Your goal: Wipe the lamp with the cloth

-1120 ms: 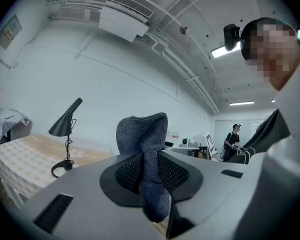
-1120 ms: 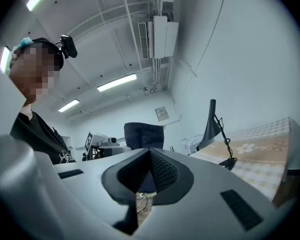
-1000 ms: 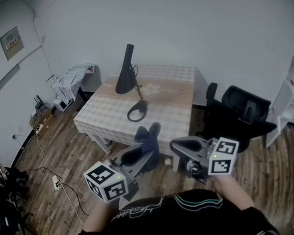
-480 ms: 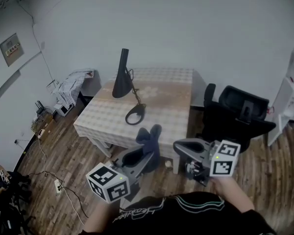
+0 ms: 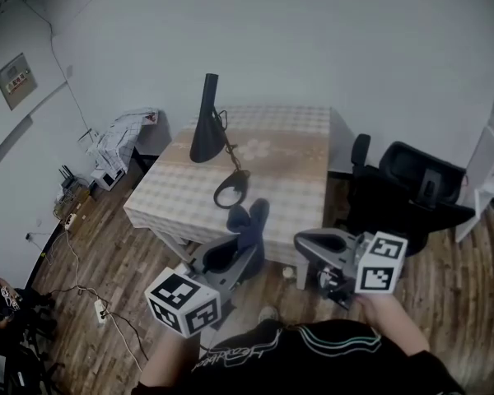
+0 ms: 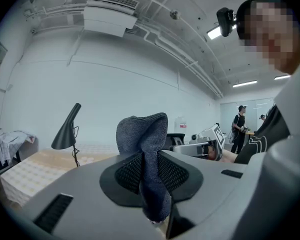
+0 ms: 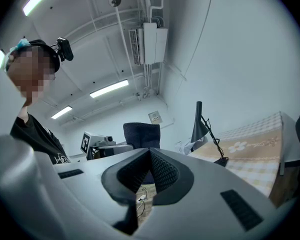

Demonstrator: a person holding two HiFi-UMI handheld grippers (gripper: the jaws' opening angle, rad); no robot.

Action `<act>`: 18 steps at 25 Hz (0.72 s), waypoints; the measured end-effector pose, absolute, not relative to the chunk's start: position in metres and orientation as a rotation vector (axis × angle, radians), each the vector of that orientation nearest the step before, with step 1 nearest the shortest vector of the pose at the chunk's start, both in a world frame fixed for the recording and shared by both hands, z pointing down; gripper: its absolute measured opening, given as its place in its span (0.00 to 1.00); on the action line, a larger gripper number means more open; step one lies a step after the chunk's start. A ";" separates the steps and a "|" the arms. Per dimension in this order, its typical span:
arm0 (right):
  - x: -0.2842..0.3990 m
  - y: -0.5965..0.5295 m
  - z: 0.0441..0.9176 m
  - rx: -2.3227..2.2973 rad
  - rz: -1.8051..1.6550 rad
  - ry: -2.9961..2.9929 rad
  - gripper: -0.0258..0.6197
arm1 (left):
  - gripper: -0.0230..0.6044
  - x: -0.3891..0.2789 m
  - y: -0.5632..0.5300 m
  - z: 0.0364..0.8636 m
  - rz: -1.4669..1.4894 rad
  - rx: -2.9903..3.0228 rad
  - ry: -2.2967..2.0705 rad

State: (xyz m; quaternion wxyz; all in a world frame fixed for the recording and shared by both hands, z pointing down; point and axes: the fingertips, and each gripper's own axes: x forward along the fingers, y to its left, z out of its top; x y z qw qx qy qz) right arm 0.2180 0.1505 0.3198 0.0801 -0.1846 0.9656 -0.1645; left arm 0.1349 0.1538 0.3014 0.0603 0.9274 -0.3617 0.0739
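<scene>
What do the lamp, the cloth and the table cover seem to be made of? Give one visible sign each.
Lamp: likely painted metal, matte black; thin rigid stem, smooth cone shade.
Cloth, clamped in the left gripper: knitted or microfibre fabric, dark grey-blue; fine weave, soft folds.
Table cover: probably printed fabric or vinyl; checked pattern, hangs over the edges.

One lamp [image 5: 204, 130], one cloth [image 5: 249, 220], one table [image 5: 288, 175] and one black office chair [image 5: 413, 181].
</scene>
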 end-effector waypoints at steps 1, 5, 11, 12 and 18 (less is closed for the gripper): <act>0.215 0.144 0.321 -0.556 -0.500 2.889 0.06 | 0.15 0.131 0.147 0.302 0.229 2.805 -1.101; 0.201 0.110 0.332 -0.567 -0.530 2.888 0.06 | 0.15 0.115 0.112 0.307 0.261 2.811 -1.128; 0.176 0.053 0.343 -0.573 -0.577 2.873 0.06 | 0.15 0.089 0.049 0.306 0.304 2.814 -1.147; 0.172 0.043 0.344 -0.576 -0.584 2.868 0.06 | 0.15 0.084 0.037 0.305 0.310 2.815 -1.151; 0.154 -0.012 0.349 -0.599 -0.630 2.849 0.06 | 0.15 0.060 -0.028 0.287 0.358 2.851 -1.204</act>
